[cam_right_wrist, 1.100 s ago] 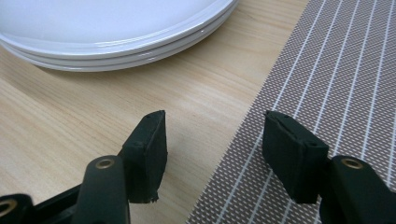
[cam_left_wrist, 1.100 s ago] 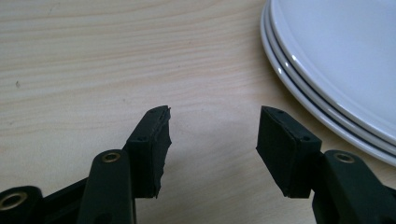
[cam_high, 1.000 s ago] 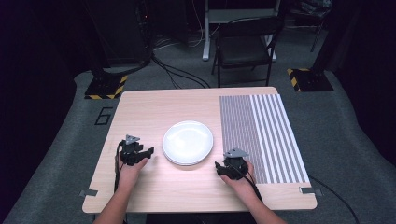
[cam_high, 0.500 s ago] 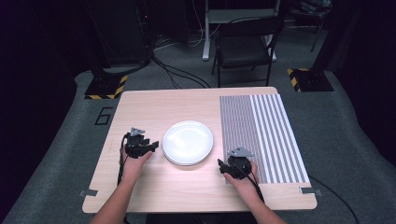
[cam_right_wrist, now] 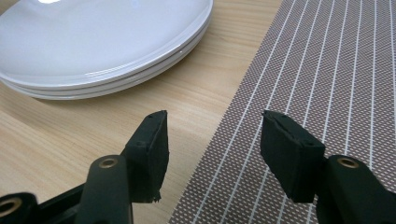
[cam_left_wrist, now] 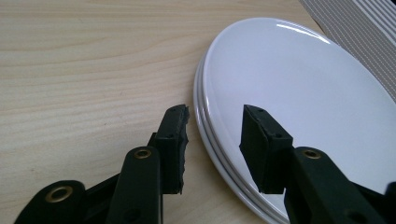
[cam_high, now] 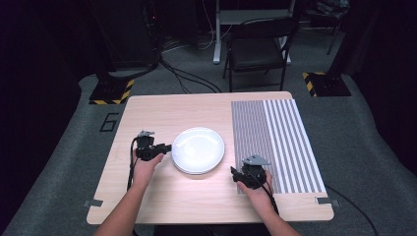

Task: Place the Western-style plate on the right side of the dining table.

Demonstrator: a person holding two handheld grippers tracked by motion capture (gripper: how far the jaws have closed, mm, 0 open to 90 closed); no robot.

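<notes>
Plates (cam_high: 198, 149): glossy white, no decoration, a stack of 3 by the rims seen in the right gripper view. Table (cam_high: 162, 115): pale wood with fine darker grain lines. Mat (cam_high: 275, 142): grey-brown weave with thin white stripes, closely spaced on its left half, wider apart on its right half. Left gripper (cam_left_wrist: 212, 140) and right gripper (cam_right_wrist: 212, 154): black jaws with small brass-coloured rivets. Floor: dark grey carpet. Chair (cam_high: 258, 46): black. Yellow-and-black hazard stripes (cam_high: 112, 92) on 2 floor stands.

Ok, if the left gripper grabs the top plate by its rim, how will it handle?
The top plate looks glossy, so it may slip. It sits nested on a stack, so the others could shift. Probably stiff, breakable ceramic.
</notes>
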